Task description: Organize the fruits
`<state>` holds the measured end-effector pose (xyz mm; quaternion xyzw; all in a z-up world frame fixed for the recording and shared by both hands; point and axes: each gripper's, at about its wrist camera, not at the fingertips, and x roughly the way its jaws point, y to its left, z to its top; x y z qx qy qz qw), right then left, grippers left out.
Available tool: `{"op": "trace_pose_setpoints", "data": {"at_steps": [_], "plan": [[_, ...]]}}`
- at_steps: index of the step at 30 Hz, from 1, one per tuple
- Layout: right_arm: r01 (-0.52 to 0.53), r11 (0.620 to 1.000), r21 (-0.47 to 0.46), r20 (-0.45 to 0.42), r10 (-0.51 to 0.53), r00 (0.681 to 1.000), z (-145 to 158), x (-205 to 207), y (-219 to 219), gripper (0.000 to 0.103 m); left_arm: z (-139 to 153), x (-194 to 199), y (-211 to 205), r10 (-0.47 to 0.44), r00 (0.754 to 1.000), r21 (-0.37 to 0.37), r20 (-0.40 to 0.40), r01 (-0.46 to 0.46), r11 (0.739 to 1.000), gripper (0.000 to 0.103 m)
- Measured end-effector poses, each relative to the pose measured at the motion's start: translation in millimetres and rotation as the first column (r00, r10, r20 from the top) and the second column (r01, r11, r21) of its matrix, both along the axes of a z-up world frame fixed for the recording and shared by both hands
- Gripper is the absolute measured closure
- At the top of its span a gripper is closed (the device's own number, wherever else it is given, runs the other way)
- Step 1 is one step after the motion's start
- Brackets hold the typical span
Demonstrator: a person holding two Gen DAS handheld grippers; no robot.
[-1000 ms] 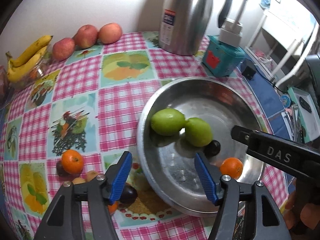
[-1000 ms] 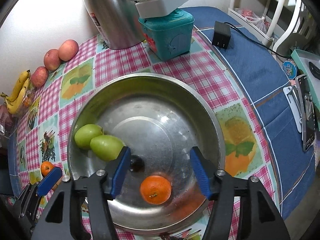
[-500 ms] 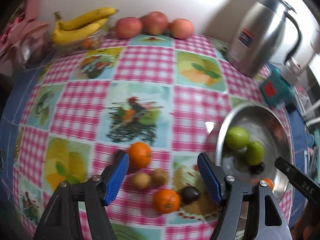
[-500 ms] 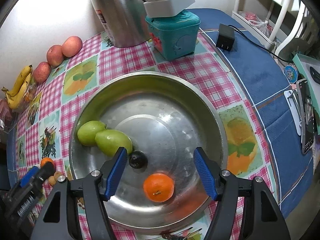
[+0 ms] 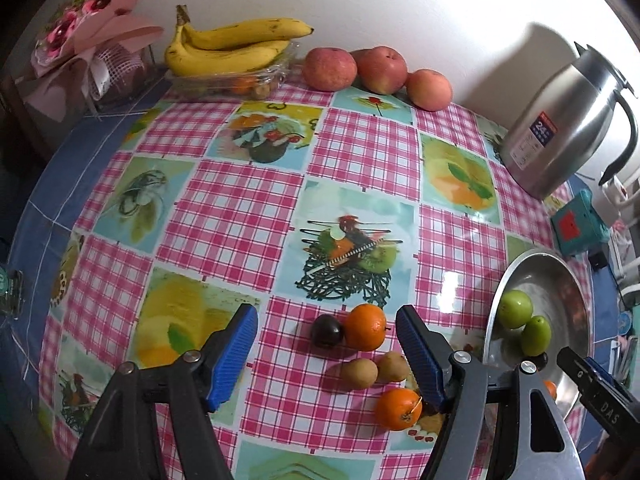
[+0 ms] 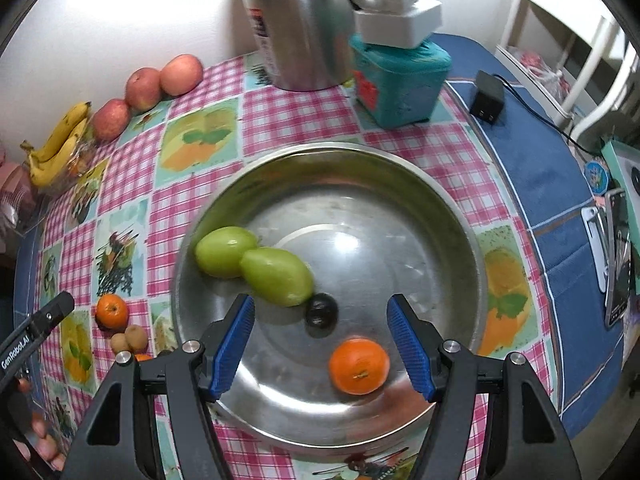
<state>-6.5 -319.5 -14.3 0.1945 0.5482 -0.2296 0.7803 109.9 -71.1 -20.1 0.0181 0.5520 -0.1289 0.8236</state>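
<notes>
My left gripper (image 5: 326, 314) is open above the checked tablecloth, with nothing between its blue pads. Just below it lie a dark plum (image 5: 327, 332) and an orange (image 5: 366, 327), touching each other. Nearer me are two small brown fruits (image 5: 359, 374) and a second orange (image 5: 398, 409). My right gripper (image 6: 320, 302) hangs open and empty over the steel bowl (image 6: 328, 148). In the bowl lie two green fruits (image 6: 224, 252) (image 6: 278, 276), a small dark fruit (image 6: 321, 311) and an orange (image 6: 359, 366). The bowl's rim (image 5: 560, 258) also shows at the right of the left wrist view.
Bananas (image 5: 236, 46) rest on a clear box at the back, with three apples (image 5: 330, 68) beside them. A steel jug (image 5: 560, 136) and a teal box (image 6: 400, 80) stand behind the bowl. A pink bouquet (image 5: 80, 40) is far left. A black charger (image 6: 486, 96) lies on blue cloth.
My left gripper swung left from over the bowl to above the loose fruits on the cloth, rolling as it went. Both pairs of jaws widened slightly. The right gripper shifted only a little.
</notes>
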Motion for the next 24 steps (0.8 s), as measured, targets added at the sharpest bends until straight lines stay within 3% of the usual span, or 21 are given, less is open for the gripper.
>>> {"op": "trace_pose_setpoints", "data": {"at_steps": [8,20,22,24], "plan": [[-0.037,0.999,-0.02,0.01,0.037,0.999,6.6,5.1,11.8,0.033,0.7,3.1,11.1,0.023,1.0,-0.02,-0.009,-0.024,1.0,0.028],[-0.036,0.999,-0.009,-0.031,0.036,0.999,-6.9,9.0,12.8,0.033,-7.4,2.3,7.3,0.007,0.999,-0.012,-0.035,-0.007,1.0,0.028],[-0.036,0.999,-0.008,-0.038,0.036,0.999,-9.1,9.5,12.6,0.03,-9.3,2.1,6.6,0.004,0.999,-0.006,-0.039,-0.004,1.0,0.022],[-0.036,0.999,-0.009,-0.04,0.035,0.999,-9.9,9.7,12.9,0.029,-11.2,2.0,4.8,-0.004,0.999,0.007,-0.039,0.004,1.0,0.001]]}}
